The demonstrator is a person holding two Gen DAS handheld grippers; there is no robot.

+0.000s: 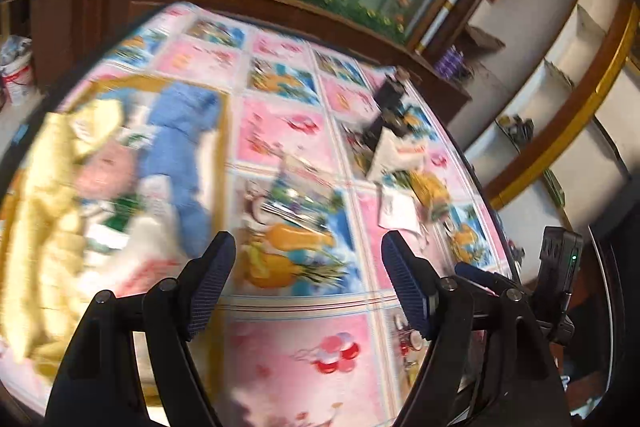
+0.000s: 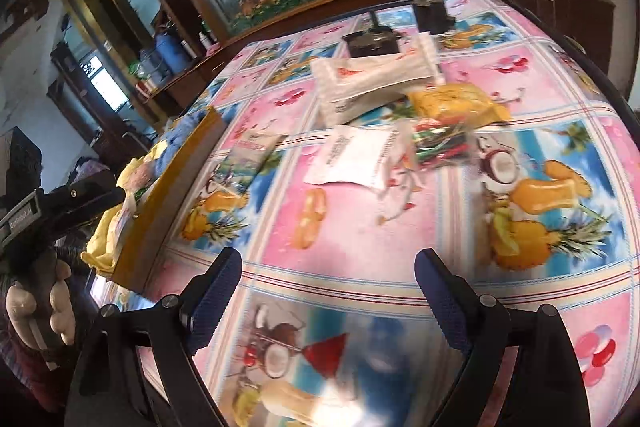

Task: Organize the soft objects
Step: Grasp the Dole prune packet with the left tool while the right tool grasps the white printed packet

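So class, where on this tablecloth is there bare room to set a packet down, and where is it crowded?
Free: the near tablecloth in front of the right tongs, between the wooden tray and the near edge. Also the far-left squares behind the tray. Crowded: the middle, around the white packet, yellow packet and large white pack.

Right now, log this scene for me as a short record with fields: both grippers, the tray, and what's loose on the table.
left gripper: open, holding nothing
right gripper: open, holding nothing
tray: wooden, holds blue towel and yellow cloth
loose on tablecloth: white packet, yellow packet, flat white pouch
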